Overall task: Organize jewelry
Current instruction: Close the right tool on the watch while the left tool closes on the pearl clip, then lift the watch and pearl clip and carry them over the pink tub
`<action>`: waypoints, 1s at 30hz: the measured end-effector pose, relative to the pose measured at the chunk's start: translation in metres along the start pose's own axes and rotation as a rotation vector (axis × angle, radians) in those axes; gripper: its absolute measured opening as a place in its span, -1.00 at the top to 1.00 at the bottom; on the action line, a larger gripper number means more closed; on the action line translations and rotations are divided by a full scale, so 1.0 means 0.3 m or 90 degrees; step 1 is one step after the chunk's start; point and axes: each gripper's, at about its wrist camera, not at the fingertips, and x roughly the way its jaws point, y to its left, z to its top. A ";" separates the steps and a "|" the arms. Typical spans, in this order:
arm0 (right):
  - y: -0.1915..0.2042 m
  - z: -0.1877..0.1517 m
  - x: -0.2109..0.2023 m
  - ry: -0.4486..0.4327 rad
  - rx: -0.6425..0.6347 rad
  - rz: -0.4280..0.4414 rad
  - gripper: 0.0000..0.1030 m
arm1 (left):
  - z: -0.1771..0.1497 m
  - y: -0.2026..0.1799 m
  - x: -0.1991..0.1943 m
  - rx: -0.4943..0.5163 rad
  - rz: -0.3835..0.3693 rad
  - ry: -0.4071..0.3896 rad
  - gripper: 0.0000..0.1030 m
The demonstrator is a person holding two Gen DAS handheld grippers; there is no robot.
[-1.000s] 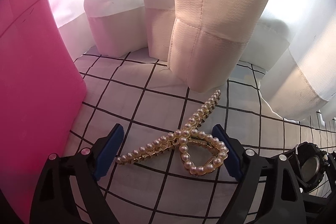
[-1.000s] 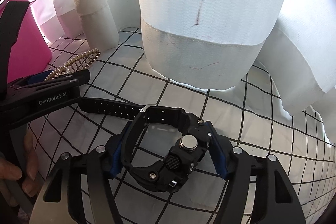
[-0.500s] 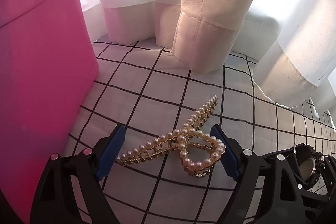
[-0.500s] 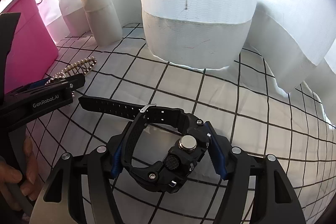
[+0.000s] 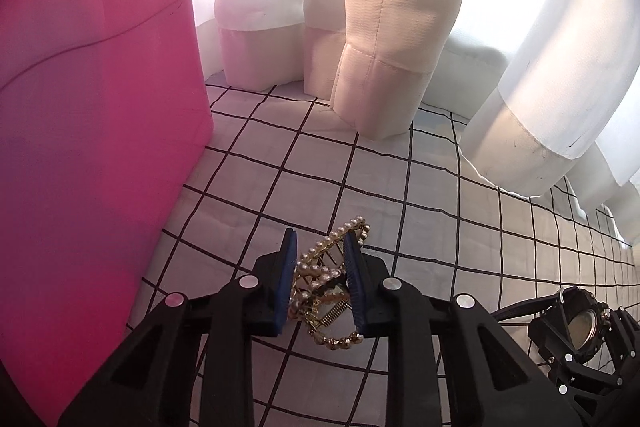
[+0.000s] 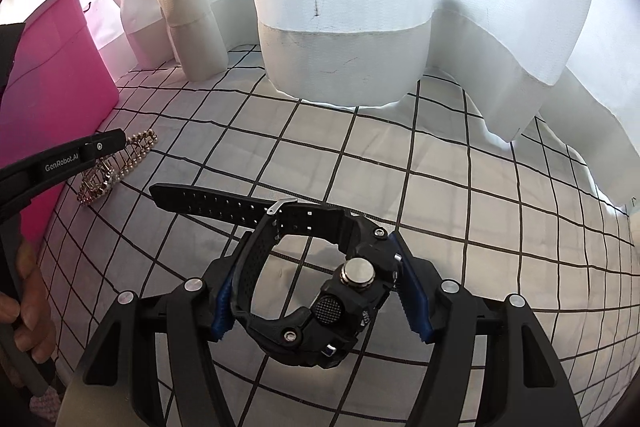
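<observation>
Lower centre of the left wrist view: left gripper [image 5: 320, 281], fingers just closed onto gold pearl-studded hair claw [image 5: 326, 277]. Lower centre of the right view: right gripper [image 6: 320, 291] clamped on black rubber-strapped wristwatch [image 6: 320, 291] above grid-patterned white cloth [image 6: 460, 195]. Pink plastic bin [image 5: 92, 131] at left.

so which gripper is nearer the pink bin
Left. The left gripper, shut on the pearl hair clip, sits right beside the pink bin; the right gripper, around the black watch, is farther off.

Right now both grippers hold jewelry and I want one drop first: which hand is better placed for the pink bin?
Left. The left gripper, shut on the pearl clip, is beside the pink bin; the right gripper is farther off.
</observation>
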 end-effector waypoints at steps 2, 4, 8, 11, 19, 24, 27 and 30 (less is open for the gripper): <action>0.012 0.003 0.005 0.000 -0.001 0.004 -0.24 | 0.007 0.012 0.008 -0.004 -0.004 0.004 0.45; 0.012 -0.003 0.001 0.000 0.000 0.009 -0.24 | 0.003 0.025 0.024 -0.012 -0.009 0.021 0.16; 0.019 -0.013 -0.006 -0.001 -0.005 0.014 -0.24 | -0.026 0.069 0.057 -0.027 -0.002 0.042 -0.41; 0.018 -0.019 -0.009 -0.003 -0.005 0.019 -0.24 | -0.041 0.062 0.068 -0.005 0.020 0.043 -0.54; 0.013 -0.022 -0.015 -0.008 0.001 0.023 -0.24 | -0.058 0.013 0.036 0.026 0.012 0.021 0.07; 0.009 -0.020 -0.027 -0.016 0.000 0.023 -0.24 | -0.042 -0.053 0.008 0.030 0.004 0.006 0.43; 0.007 -0.025 -0.034 -0.018 0.002 0.024 -0.24 | -0.039 -0.096 -0.006 0.032 -0.007 0.003 0.73; 0.005 -0.029 -0.038 -0.019 0.001 0.025 -0.24 | -0.034 -0.066 -0.019 0.026 -0.014 0.004 0.76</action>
